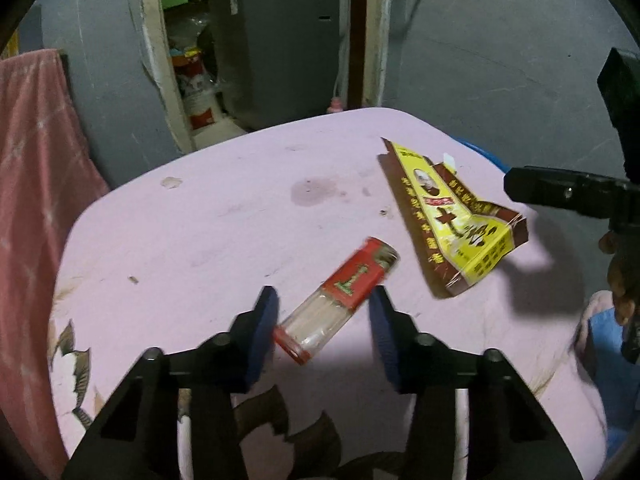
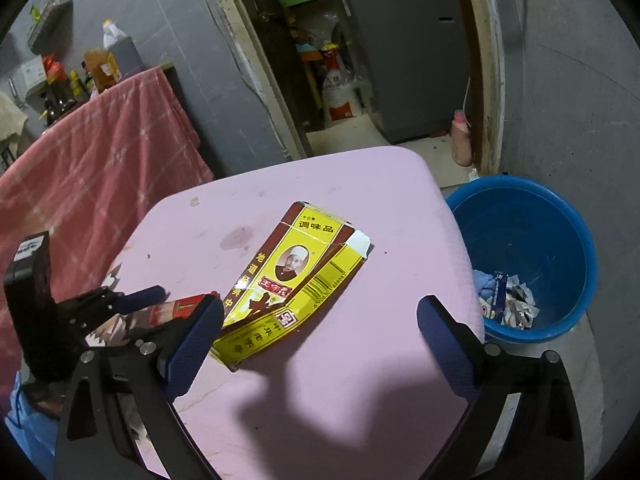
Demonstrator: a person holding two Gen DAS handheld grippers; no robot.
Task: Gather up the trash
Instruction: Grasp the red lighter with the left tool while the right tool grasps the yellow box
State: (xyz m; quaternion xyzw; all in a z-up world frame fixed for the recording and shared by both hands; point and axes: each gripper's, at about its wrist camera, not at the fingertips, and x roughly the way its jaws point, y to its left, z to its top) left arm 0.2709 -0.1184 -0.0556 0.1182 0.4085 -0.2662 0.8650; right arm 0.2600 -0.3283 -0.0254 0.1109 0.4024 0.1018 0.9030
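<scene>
Pink-covered table (image 2: 360,380) by a grey wall, blue bucket (image 2: 532,240) beside it.
The flattened yellow-and-brown box (image 2: 296,276) reads "调味品". The left gripper (image 1: 324,320) straddles a red-labelled clear container (image 1: 340,296), pads not pressing; the right gripper (image 2: 320,344) hovers over the box, jaws spread.

Pink worktop cover (image 2: 304,392) with brown floral print at one end, red-labelled clear tube (image 1: 340,300), yellow and maroon flattened carton (image 2: 288,280) with portrait, blue bucket (image 2: 576,216), pink checked cloth (image 2: 100,160), grey walls.
</scene>
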